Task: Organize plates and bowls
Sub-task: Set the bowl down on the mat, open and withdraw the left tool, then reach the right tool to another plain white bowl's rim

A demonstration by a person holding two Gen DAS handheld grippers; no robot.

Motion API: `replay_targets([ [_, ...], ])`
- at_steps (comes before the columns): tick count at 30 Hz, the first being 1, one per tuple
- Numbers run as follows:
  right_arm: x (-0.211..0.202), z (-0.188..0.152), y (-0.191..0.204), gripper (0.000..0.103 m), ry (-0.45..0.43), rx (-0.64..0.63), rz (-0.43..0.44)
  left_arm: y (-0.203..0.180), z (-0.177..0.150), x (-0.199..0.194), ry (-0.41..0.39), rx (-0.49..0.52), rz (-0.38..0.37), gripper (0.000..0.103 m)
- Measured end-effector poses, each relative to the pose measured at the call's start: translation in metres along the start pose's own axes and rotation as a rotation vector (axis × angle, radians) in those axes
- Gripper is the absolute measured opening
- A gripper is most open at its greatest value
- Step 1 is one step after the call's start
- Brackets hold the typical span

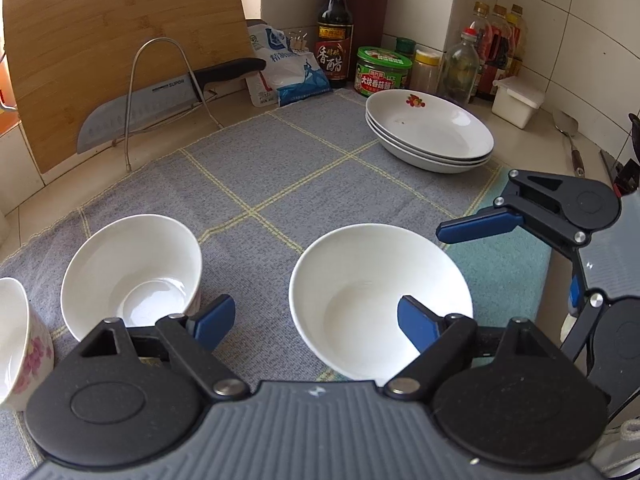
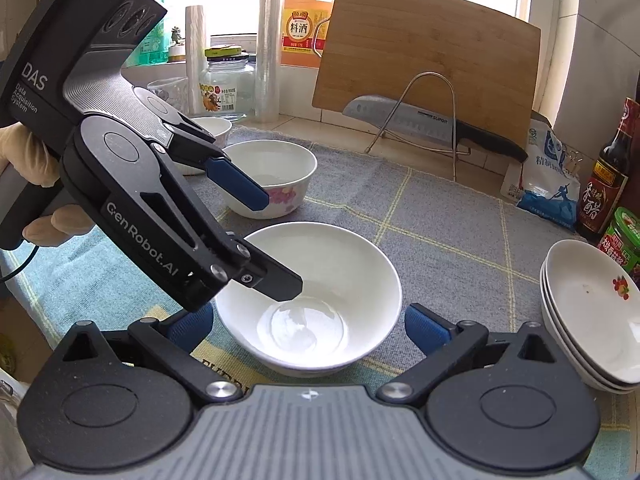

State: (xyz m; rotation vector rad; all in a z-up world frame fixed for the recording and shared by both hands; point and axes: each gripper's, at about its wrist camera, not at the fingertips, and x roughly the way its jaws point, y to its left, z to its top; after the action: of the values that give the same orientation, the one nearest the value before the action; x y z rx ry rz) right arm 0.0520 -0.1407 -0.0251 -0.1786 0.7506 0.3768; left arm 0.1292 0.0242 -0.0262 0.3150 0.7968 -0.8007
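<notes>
Nearest the cameras: plain white bowl (image 2: 316,300) on the grey mat (image 2: 440,216), between both tools.
Left gripper (image 1: 316,324): jaws spread wide, holding nothing; one finger hangs over the bowl's inside.
Right gripper (image 2: 308,326): wide apart, empty, straddling the bowl.
Advice: pinch the rim squarely, lift level.
Beyond: floral bowl (image 2: 276,176), likely nesting target.
Far right: stacked plates (image 1: 432,132).

counter (image 1: 240,108) | grey mat (image 1: 256,168): bowls (image 1: 132,272), plate stack (image 1: 430,132) | possibly tiled
</notes>
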Motion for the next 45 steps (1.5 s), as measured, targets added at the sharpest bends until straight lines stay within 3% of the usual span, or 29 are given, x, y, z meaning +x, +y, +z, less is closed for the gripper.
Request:
replay_targets([
  [5, -0.004, 0.002, 0.000, 0.103, -0.007, 0.001, -0.008, 0.006, -0.011, -0.016, -0.020, -0.052, 0.038, 0.088],
  [15, 0.000, 0.018, -0.002, 0.103, -0.024, -0.001, 0.007, 0.031, -0.038, -0.026, -0.019, -0.168, 0.192, 0.088],
  [20, 0.008, 0.031, 0.001, 0.103, -0.018, -0.040, 0.026, 0.035, -0.048, -0.025, -0.032, -0.156, 0.268, 0.088],
  [28, 0.028, 0.061, 0.004, 0.103, -0.003, -0.106, 0.071, 0.044, -0.050, -0.021, -0.050, -0.159, 0.279, 0.088],
  [45, 0.109, 0.123, -0.006, 0.103, 0.105, -0.090, 0.228, 0.055, -0.042, 0.000, -0.092, -0.159, 0.349, 0.088],
])
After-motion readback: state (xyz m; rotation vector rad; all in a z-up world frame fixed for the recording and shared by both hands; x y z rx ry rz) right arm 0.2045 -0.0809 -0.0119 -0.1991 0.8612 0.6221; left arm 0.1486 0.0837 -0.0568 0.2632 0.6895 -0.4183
